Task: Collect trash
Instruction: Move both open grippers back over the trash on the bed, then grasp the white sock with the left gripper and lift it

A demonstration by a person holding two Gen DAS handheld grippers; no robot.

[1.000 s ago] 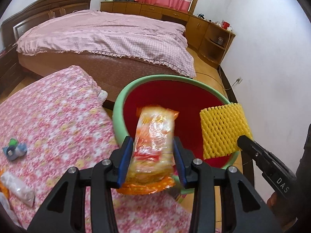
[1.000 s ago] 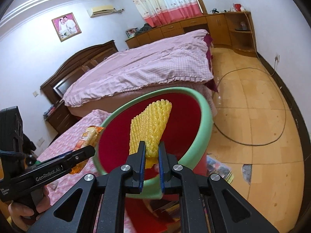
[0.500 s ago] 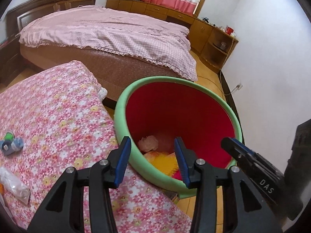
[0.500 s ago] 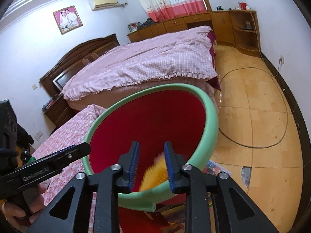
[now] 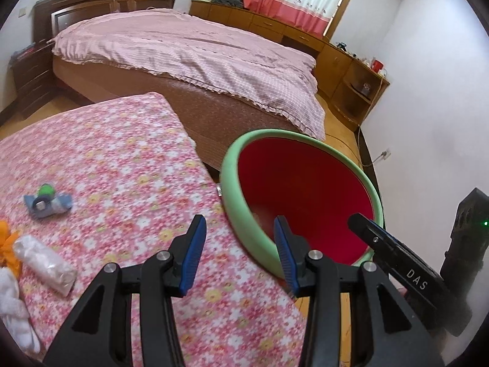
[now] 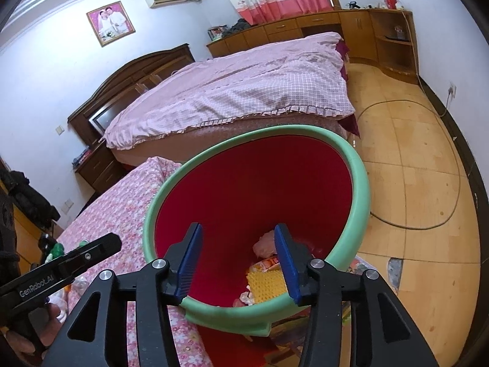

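Observation:
A round bin with a green rim (image 5: pixel 229 189) (image 6: pixel 358 202) and red inside stands against the floral table's edge. At its bottom lie a yellow foam net (image 6: pixel 265 284), an orange snack wrapper (image 6: pixel 269 262) and a pink wad (image 6: pixel 263 243). My right gripper (image 6: pixel 238 260) hangs over the bin, its jaws opening with nothing between them; its tip (image 5: pixel 360 224) shows in the left wrist view. My left gripper (image 5: pixel 240 252) (image 6: pixel 107 244) is open and empty above the table edge beside the rim. On the table lie a blue-and-green scrap (image 5: pixel 45 202), a clear plastic wrap (image 5: pixel 45 263) and white tissue (image 5: pixel 12 305).
The table carries a pink floral cloth (image 5: pixel 122 165). Behind it stands a large bed (image 5: pixel 189 52) with a pink cover. Wooden cabinets (image 6: pixel 308 27) line the far wall. A cable (image 6: pixel 428 223) loops over the wooden floor to the right of the bin.
The left gripper let go of the orange wrapper and drew back left over the table. The right gripper released the yellow foam net, which dropped into the bin, and its jaws widened.

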